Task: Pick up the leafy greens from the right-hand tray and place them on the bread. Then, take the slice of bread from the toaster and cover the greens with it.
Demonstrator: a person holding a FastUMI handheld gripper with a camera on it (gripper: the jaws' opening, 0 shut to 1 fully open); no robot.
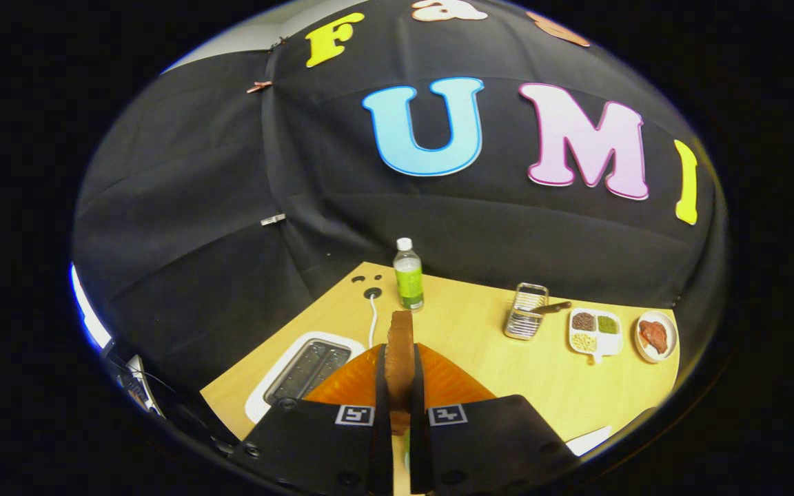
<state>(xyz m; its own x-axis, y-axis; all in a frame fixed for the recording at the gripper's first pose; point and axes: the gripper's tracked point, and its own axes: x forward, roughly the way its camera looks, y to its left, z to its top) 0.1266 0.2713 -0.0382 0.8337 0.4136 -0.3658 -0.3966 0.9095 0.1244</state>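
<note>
A brown slice of bread (400, 355) is being held edge-on between the two black fingers of the gripper (399, 413) at lower centre of the frame, both fingers pressing on it. The white two-slot toaster (304, 372) is lying at lower left, its slots looking empty, so the slice is judged already taken out. An orange ribbed plate (449, 382) is sitting just under and behind the fingers; the greens and the lower bread cannot be made out from here, so the first step cannot be confirmed. A sliver of green is showing low between the fingers, unclear. Left to do, by judgement: the slice being lowered as cover. A green-labelled plastic bottle (409, 274) is standing beyond at centre.
</note>
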